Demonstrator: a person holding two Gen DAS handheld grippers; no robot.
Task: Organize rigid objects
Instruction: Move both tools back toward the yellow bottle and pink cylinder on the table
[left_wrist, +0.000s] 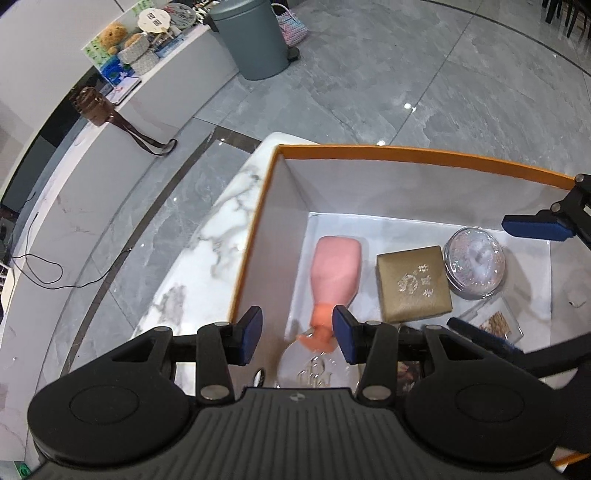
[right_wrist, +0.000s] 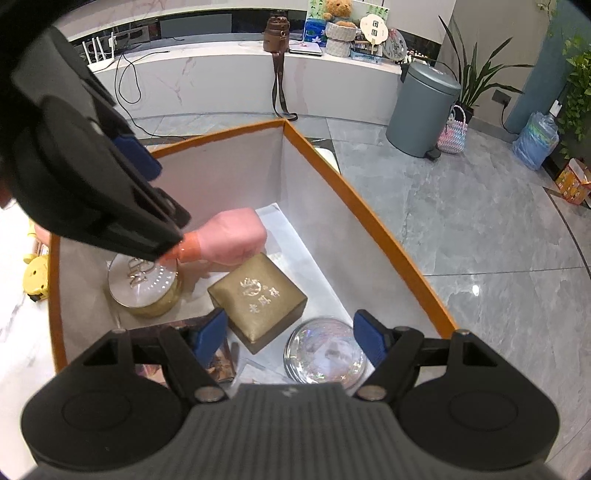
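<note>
Left gripper (left_wrist: 297, 334) hovering over the orange-rimmed box (left_wrist: 406, 153), jaws apart, gripping nothing; pink bottle (left_wrist: 334, 273) lying on the box floor just beyond the fingertips, orange cap toward the gripper. Right gripper (right_wrist: 288, 341) hanging over the same box, jaws wide, empty. Sitting inside the box: gold case (right_wrist: 258, 295) mid-floor, clear round container (right_wrist: 325, 354) beside it, gold-lidded tin (right_wrist: 146, 288) by the near wall.

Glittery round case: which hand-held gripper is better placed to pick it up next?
Right. The right hand-held gripper hangs open almost over the glittery round case; the left hand-held gripper is over the pink bottle's cap, beyond the gold box.
</note>
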